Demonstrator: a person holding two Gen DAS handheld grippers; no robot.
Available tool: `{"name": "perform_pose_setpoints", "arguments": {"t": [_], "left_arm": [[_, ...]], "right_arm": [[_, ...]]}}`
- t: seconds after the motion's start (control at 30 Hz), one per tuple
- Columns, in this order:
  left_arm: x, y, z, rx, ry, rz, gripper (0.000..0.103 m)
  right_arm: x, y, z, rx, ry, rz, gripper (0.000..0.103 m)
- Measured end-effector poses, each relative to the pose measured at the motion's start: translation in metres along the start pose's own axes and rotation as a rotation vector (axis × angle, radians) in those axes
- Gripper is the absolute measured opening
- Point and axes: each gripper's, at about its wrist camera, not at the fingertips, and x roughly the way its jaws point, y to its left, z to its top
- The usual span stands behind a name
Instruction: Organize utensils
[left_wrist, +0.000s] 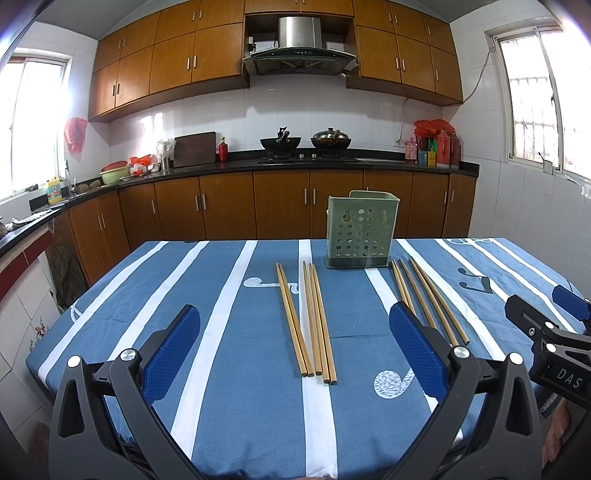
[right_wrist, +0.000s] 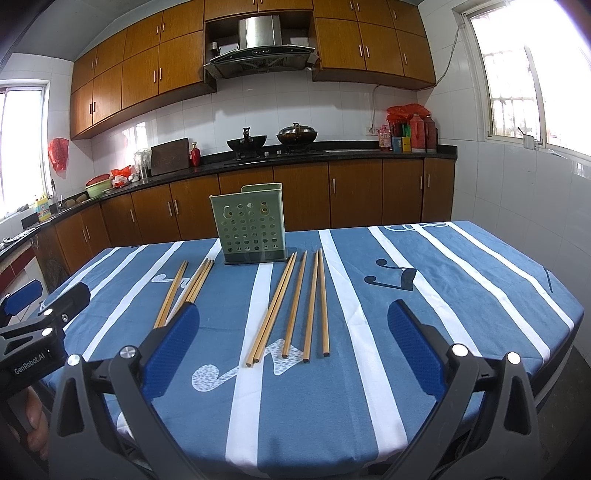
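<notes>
Both grippers, left & right, spread wide, empty; right-hand chopsticks partly hidden behind finger.

A home kitchen — wooden cabinets, range hood, woks on the stove.

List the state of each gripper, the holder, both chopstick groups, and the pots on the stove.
Left gripper: open, holding nothing.
Right gripper: open, holding nothing.
Holder: upright on the table, no chopsticks visible in it.
Left chopsticks: lying flat on the cloth.
Right chopsticks: lying flat on the cloth.
Left pot: uncovered.
Right pot: lid on.
</notes>
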Motion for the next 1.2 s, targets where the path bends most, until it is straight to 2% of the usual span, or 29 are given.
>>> {"name": "perform_pose_setpoints", "arguments": {"t": [0.53,0.77,1.0,1.2], "left_arm": [[0.000,0.000,0.000,0.001,0.003,0.000,0.101],[0.008,-0.001,-0.001,-0.006,0.029,0.012,0.101],[0.035,0.009,-0.006,-0.021,0.124,0.028,0.101],[0.071,0.035,0.000,-0.064,0.236,0.005,0.101]], "right_arm": [[0.001,0.000,0.000,0.001,0.002,0.000,0.099],[0.010,0.000,-0.003,0.007,0.023,-0.011,0.099],[0.035,-0.013,0.000,0.027,0.079,-0.039,0.099],[0.090,-0.035,0.012,0.095,0.223,-0.078,0.099]]}}
